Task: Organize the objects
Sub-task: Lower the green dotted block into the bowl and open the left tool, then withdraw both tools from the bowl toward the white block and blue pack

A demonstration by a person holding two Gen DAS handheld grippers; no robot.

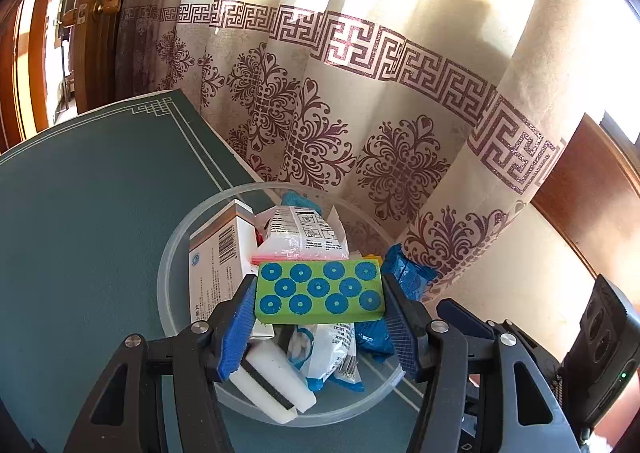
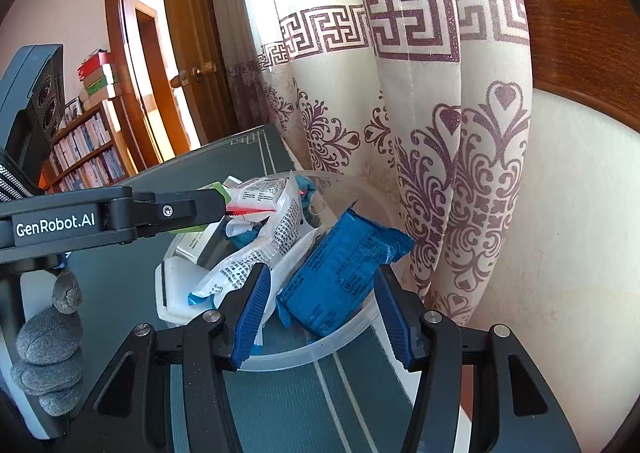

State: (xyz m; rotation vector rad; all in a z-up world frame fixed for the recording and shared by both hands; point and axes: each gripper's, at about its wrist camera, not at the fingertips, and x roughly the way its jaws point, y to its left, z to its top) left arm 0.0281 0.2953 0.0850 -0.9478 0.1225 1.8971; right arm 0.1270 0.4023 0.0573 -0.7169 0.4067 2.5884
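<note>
Between my left gripper (image 1: pixel 320 323) pads sits the green block (image 1: pixel 320 291), clamped by its short ends above the clear bowl (image 1: pixel 168 281). It looks light, stiff, easy to hold. My right gripper (image 2: pixel 320 317) is half open, empty, around the blue packet (image 2: pixel 340 273).

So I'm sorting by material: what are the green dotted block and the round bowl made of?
Green dotted block: looks like matte foam or sponge, with flat, dull faces and printed blue rings. Round bowl: seemingly frosted translucent plastic; the mat shows through its wall.
</note>
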